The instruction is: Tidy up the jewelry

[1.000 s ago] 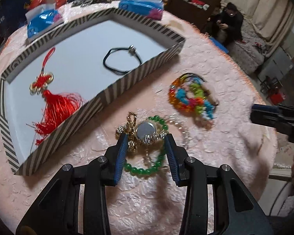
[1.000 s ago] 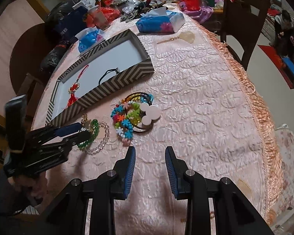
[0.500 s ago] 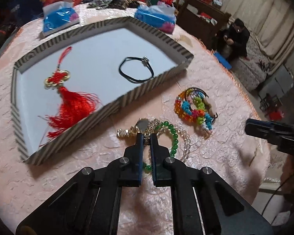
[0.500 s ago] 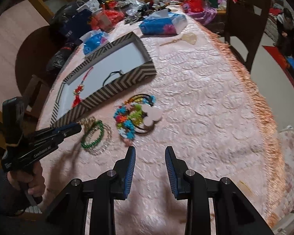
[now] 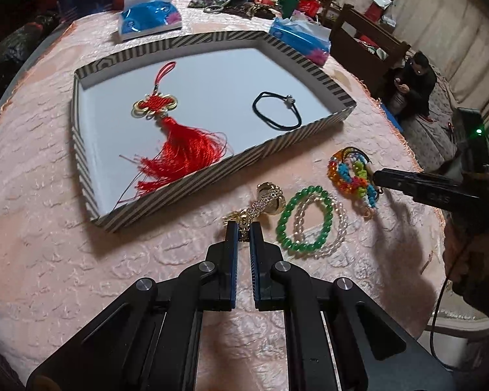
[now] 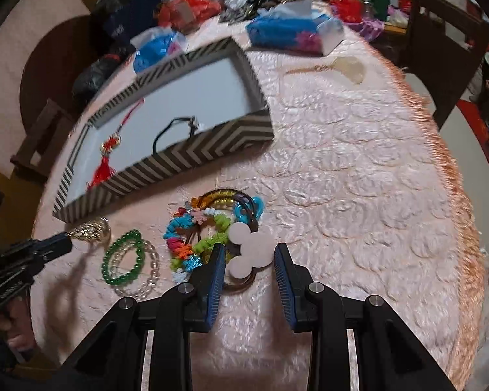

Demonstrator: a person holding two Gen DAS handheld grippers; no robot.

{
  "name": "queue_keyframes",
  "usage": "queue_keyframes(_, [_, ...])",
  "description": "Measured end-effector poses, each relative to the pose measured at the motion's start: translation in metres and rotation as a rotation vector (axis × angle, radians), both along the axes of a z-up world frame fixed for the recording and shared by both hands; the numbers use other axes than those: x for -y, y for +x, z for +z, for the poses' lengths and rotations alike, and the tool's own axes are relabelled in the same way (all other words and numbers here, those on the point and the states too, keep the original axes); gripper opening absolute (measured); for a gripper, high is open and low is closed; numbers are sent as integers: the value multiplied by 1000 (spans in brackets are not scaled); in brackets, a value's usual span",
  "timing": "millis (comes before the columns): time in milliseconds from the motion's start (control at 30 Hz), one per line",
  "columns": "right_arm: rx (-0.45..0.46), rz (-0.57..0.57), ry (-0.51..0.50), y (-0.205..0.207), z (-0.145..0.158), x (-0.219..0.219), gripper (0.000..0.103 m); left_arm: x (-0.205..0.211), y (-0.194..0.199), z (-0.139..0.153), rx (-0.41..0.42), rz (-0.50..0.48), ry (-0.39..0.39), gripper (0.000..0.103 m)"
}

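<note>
Right tongs (image 6: 249,262) advanced over colourful bracelets (image 6: 200,231) (spread wide); left tongs (image 5: 243,228) pinching gold chain (image 5: 260,203).

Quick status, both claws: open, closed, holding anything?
Left claw: closed on the gold rhinestone chain piece.
Right claw: open, empty, around the white round-lobed hair ornament.

A cluttered living room around a pink-clothed tabletop (image 5: 81,260)

Far right, a dark wooden chair (image 6: 446,49) stands by the tabletop; beige curtains (image 5: 456,32) hang beyond a seated person (image 5: 414,81).

Blue tissue packs (image 5: 149,19), seated person (image 5: 414,84), wooden chair (image 6: 440,49).
</note>
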State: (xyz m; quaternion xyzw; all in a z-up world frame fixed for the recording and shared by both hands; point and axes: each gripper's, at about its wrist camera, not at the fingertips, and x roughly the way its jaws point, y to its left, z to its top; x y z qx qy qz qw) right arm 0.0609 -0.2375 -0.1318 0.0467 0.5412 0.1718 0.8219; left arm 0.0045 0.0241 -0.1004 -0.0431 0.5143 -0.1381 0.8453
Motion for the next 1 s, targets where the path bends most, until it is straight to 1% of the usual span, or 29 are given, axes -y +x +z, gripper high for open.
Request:
queue_keyframes(100, [16, 9, -4, 4, -2, 0, 30, -2, -1, 0, -2, 2, 2, 6])
queue_keyframes(200, [10, 12, 0, 4, -1, 1, 30, -3, -1, 1, 1, 1, -1, 6])
queue_keyframes(300, [30, 20, 1, -3, 7, 2, 29, -4, -1, 2, 2, 2, -6, 6])
queue_keyframes(533, [107, -11, 97, -34, 52, 12, 28, -2, -1, 8, 15, -12, -21, 6])
queue_keyframes(700, [142, -44, 172, -52, 79, 21, 27, 4, -2, 11, 23, -34, -30, 6])
queue_keyframes(833, [156, -72, 187, -62, 89, 26, 27, 7, -4, 12, 26, -43, -37, 5])
queue_keyframes(1000, [165, -106, 240, -72, 102, 36, 27, 8, -7, 14, 32, -52, -44, 6])
